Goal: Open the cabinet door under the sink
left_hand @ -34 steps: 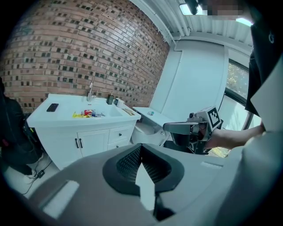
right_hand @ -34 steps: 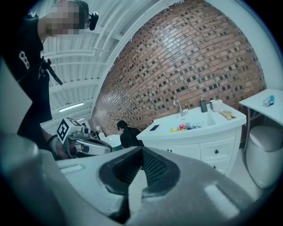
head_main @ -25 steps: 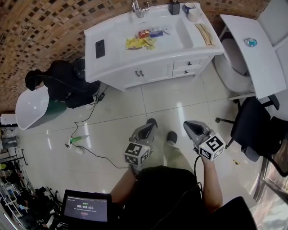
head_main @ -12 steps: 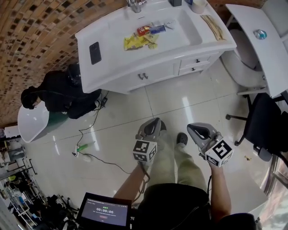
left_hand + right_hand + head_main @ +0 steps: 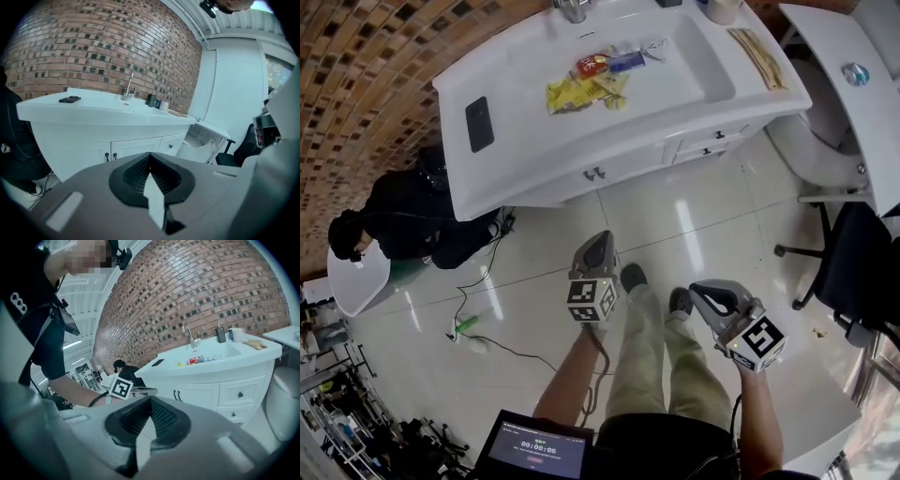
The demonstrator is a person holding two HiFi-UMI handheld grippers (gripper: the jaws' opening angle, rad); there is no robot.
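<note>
The white vanity (image 5: 534, 178) stands ahead under the sink (image 5: 675, 70). Its cabinet doors are closed, with two dark handles (image 5: 593, 173) side by side; they also show in the left gripper view as handles (image 5: 110, 156) and in the right gripper view as handles (image 5: 176, 395). My left gripper (image 5: 600, 242) is shut and empty, held over the floor well short of the doors. My right gripper (image 5: 701, 291) hangs further back and to the right, jaws together with nothing between them. In their own views the left gripper (image 5: 150, 155) and right gripper (image 5: 150, 400) point at the cabinet front.
Two small drawers (image 5: 240, 394) sit right of the doors. A phone (image 5: 479, 124) and wrappers (image 5: 581, 89) lie on the vanity top. A person in black (image 5: 412, 216) crouches at the left; a cable (image 5: 487, 328) crosses the floor. A black office chair (image 5: 862, 272) stands right.
The person has stepped toward the vanity, which now sits closer and larger. Both grippers have come forward and lower, the left one further than the right. Both jaws stay together.
</note>
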